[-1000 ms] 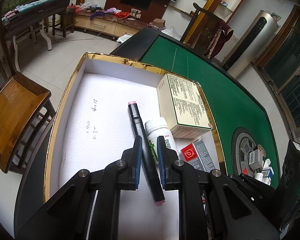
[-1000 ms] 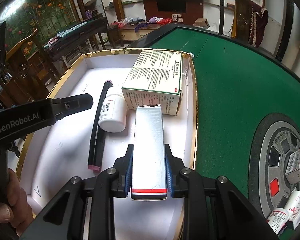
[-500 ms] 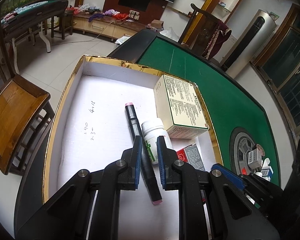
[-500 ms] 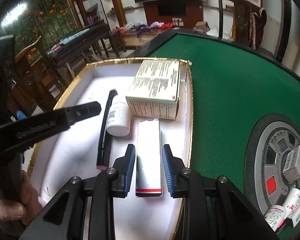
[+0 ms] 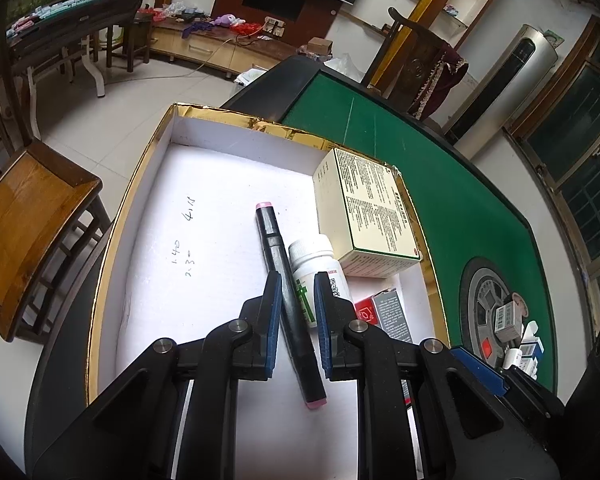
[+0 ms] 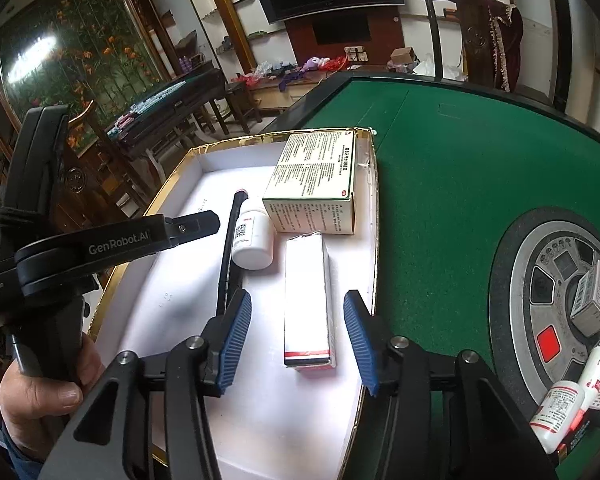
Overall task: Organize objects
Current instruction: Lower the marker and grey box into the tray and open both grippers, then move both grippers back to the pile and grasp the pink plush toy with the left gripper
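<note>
A white tray with a gold rim holds a black marker, a white bottle, a large cream box and a silver box. My right gripper is open and hovers above the near end of the silver box, which lies flat in the tray. My left gripper hovers above the marker with its jaws a small gap apart and nothing held.
The tray sits on a green felt table. A round grey hub at the right holds several small boxes and bottles. A wooden chair stands left of the table.
My right gripper has opened and let go of the silver box, which now lies in the tray, and has drawn back. My left gripper has pulled back slightly.
</note>
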### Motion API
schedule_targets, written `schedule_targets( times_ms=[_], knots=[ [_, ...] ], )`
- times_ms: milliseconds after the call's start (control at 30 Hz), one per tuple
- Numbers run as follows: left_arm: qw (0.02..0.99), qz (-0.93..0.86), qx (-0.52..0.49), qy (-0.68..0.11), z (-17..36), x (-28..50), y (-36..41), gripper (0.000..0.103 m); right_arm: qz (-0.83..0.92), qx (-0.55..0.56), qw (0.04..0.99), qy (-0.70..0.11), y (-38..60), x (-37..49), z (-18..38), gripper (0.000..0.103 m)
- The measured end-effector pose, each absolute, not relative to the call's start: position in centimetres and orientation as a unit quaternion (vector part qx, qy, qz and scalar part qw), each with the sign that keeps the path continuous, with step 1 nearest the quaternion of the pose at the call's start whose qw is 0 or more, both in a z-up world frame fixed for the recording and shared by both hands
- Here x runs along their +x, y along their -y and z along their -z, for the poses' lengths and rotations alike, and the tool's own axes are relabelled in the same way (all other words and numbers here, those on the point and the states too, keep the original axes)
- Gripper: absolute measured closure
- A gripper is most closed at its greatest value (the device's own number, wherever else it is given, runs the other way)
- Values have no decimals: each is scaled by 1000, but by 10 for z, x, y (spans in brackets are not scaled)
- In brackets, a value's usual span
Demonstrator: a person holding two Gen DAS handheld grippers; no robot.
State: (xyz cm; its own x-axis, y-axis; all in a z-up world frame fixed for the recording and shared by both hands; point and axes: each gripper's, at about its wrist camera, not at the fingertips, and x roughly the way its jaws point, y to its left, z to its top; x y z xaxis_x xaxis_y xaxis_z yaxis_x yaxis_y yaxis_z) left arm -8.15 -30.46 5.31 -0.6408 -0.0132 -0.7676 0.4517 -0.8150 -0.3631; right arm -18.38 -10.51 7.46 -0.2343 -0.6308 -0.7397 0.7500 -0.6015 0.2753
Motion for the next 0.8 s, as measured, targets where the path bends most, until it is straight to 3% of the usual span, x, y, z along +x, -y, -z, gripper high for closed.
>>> schedule_targets(
  times_ms=[100, 167, 267, 333, 400, 800],
  knots=[
    [132, 864, 401, -275, -53, -82, 305, 88, 783, 433, 443, -61, 101, -185, -75, 54],
    [129, 865, 400, -275, -53, -82, 304, 88, 785, 430, 442, -58, 99, -185, -74, 49],
    [127, 867, 395, -277, -55, -82, 302, 66, 781, 428, 452, -46, 96, -185, -74, 44],
    [122, 868, 389, -284, -56, -81, 303, 52, 782, 425, 454, -46, 94, -184, -76, 32],
    [117, 870, 387, -284, -58, -81, 301, 52, 781, 420, 460, -40, 88, -183, -80, 27],
    [101, 883, 385, -250, -65, -87, 280, 52, 806, 376, 458, -2, 24, -185, -109, 26]
  ],
)
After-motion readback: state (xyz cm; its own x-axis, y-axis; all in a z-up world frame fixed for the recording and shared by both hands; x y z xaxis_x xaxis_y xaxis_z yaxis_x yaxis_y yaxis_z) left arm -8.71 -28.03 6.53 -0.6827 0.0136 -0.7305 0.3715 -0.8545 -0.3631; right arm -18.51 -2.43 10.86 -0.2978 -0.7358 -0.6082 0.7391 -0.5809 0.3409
